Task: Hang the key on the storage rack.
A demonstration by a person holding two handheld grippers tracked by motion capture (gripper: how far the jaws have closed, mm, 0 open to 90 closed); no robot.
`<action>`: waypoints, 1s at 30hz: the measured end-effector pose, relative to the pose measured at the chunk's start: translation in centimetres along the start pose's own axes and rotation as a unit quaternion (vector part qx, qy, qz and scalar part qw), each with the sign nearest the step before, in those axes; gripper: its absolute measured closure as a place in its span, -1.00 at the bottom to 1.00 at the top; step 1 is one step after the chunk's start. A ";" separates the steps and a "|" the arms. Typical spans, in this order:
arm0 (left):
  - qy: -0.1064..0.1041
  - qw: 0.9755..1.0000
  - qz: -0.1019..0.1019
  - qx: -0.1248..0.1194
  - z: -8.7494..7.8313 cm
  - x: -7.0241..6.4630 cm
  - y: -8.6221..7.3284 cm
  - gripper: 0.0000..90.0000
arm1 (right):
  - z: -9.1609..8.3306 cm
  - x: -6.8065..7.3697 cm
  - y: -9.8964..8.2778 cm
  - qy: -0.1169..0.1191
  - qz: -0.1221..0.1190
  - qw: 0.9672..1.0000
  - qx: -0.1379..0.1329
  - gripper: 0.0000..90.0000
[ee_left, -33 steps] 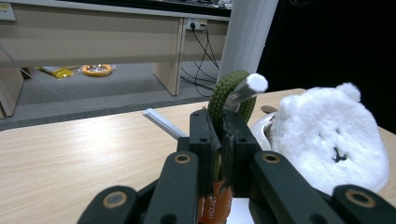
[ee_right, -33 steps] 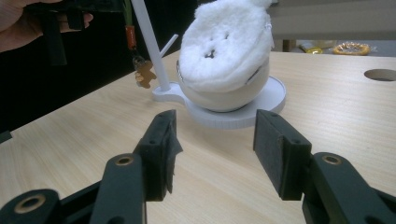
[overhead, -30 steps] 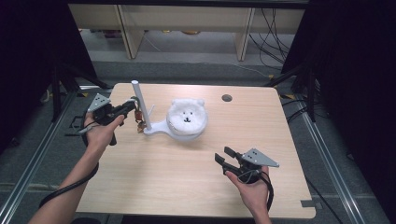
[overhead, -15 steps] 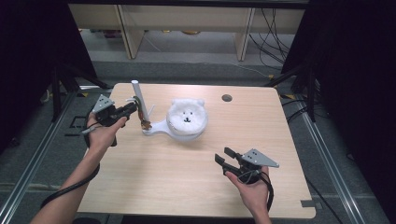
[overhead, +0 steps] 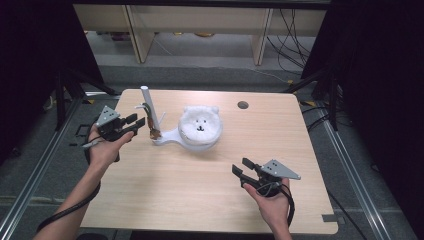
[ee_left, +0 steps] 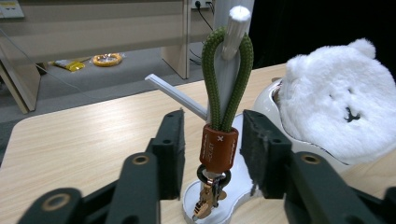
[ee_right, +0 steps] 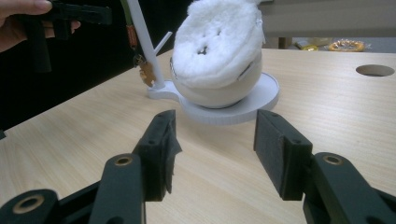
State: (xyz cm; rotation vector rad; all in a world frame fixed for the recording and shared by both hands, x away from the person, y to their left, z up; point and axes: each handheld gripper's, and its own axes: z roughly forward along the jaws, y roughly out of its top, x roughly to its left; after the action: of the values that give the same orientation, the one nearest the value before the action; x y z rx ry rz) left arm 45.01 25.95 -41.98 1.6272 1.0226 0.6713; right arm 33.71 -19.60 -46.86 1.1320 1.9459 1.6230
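- Wooden surface (overhead: 190,195) sits in a dim room, with pale shelves and loose wires on the floor behind it.
- Far left, the left claw (overhead: 134,123) is let go: its jaws have just been opening, and they stand a little off each side of the key strap (ee_left: 219,140), not pressing it.
- That strap is a green cord loop with a brown leather tag and small metal keys at the bottom. It hangs on a peg of the white stand (overhead: 150,107), just beside the left claw.
- To do this step well, I think the left claw should pull straight back and not bump the loop, so the strap does not slip off the peg.
- Next along, a fluffy white bear (overhead: 200,127) sits in a bowl on the round end of the same stand.
- Far right, the right claw (overhead: 241,172) is spread apart with nothing in it, well apart from the bear. It is best kept quiet there.
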 end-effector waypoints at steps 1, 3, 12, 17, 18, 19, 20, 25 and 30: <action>-0.002 1.000 -0.006 0.005 -0.2 -0.1 0.0 0.23 | 0.0 -0.2 0.0 0.001 -0.008 1.000 -0.001 0.11; -0.001 1.000 -0.007 0.007 -0.5 -0.2 -0.1 0.15 | -0.1 -0.2 0.0 0.002 -0.002 1.000 0.002 0.11; 0.022 1.000 -0.015 0.008 -2.3 -0.6 -1.0 -0.11 | 0.0 -0.5 -0.2 0.003 0.008 1.000 0.001 0.11; 0.028 1.000 -0.011 0.006 -3.3 -0.9 -1.9 -0.15 | -0.1 -1.0 -0.4 -0.006 0.007 1.000 -0.001 0.11; 0.028 1.000 -0.010 0.005 -3.7 -1.1 -2.2 -0.15 | -0.1 -1.0 -0.4 -0.008 0.012 1.000 0.003 0.11; 0.028 1.000 -0.009 0.004 -3.9 -1.2 -2.3 -0.16 | -0.1 -1.2 -0.5 -0.008 0.013 1.000 0.003 0.11; 0.028 1.000 -0.010 0.003 -4.1 -1.3 -2.5 -0.17 | -0.2 -1.2 -0.5 -0.012 0.014 1.000 0.005 0.11; 0.030 1.000 -0.005 -0.006 -5.1 -2.0 -3.7 -0.18 | -0.3 -1.7 -0.8 -0.020 0.012 1.000 0.007 0.11; 0.029 1.000 -0.002 -0.007 -5.9 -2.7 -5.3 -0.18 | -0.3 -2.2 -1.0 -0.018 0.011 1.000 0.006 0.11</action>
State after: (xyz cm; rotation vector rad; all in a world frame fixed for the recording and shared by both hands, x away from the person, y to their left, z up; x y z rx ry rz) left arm 37.31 26.88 -45.11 1.6001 1.0603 0.7249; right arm 34.49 -21.45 -48.15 1.1836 1.9298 1.5934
